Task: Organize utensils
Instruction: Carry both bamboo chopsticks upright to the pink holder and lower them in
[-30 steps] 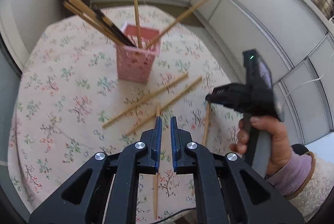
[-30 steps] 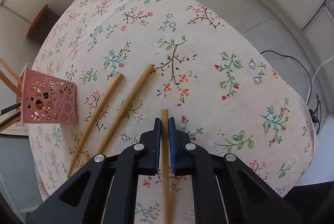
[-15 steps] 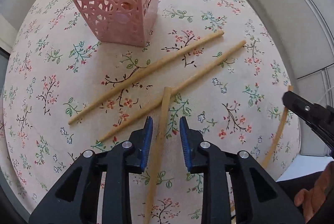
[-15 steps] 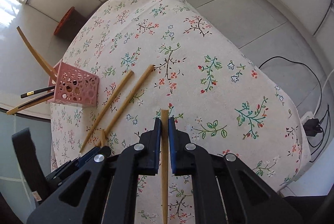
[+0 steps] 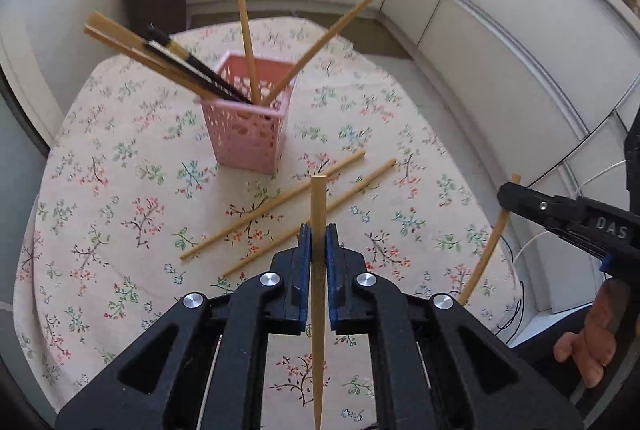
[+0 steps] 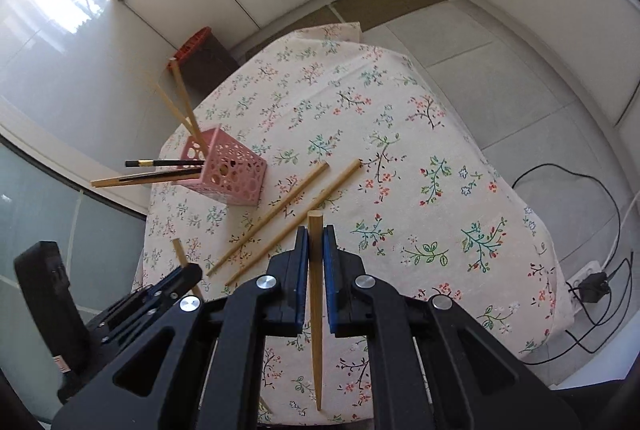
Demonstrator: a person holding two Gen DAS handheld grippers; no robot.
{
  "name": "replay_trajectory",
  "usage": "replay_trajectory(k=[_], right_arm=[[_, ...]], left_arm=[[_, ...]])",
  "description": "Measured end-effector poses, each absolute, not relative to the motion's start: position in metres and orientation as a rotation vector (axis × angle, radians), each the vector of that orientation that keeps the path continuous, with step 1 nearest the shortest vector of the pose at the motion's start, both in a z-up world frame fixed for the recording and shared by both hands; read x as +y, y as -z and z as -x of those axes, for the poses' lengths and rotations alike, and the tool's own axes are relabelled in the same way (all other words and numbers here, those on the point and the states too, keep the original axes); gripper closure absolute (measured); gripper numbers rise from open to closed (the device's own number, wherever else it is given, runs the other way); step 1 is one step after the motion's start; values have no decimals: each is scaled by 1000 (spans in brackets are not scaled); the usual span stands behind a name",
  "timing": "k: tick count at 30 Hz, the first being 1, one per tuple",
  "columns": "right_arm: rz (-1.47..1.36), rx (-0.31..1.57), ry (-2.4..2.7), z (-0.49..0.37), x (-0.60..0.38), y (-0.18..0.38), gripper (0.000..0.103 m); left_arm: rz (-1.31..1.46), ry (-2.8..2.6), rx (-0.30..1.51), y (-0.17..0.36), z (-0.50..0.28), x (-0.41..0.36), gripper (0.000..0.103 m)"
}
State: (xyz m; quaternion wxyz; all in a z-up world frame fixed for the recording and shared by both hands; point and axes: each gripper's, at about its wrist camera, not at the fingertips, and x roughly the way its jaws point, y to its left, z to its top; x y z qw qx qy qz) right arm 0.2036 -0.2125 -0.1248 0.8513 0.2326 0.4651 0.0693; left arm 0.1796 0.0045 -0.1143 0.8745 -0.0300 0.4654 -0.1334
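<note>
Gripping one wooden chopstick apiece, both grippers hang above the floral tablecloth [image 5: 120,189]. The left gripper [image 5: 319,242] is clenched on its chopstick [image 5: 319,213], blunt end poking out at twelve o'clock and the tapered tip trailing back toward six, so the stick runs along the line of the fingers. The right gripper [image 6: 315,242] does the same with its own chopstick [image 6: 315,270], pinched close to the thick end, a hold that looks chosen to let the thin tip drop in first.

The target looks to be the pink perforated basket [image 5: 244,133], at eleven o'clock from the left gripper. It already holds a fan of wooden and black chopsticks [image 5: 176,57], all leaning outward against its rim, because the holder is short and the sticks long.

Two loose chopsticks [image 5: 280,201] lie side by side on the cloth between basket and left gripper, slanting toward two o'clock, apart from the basket and from each other. They are the remaining work, by my reading.

From the left camera, the right gripper shows at three o'clock, well off from the basket. Tipping each stick upright over the opening looks like the next job, and the crowded basket leaves little room.
</note>
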Motion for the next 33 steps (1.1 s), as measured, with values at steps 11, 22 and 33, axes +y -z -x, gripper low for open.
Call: replay_trajectory(k=[11, 22, 33], right_arm=[[-411, 803, -217, -184, -202, 28, 95], [-385, 604, -259, -215, -192, -71, 95], [-392, 557, -269, -264, -173, -78, 95]], left_arm=[[64, 285, 790, 17, -172, 0, 97], [108, 171, 618, -55, -222, 17, 97], [138, 82, 544, -64, -278, 22, 97]])
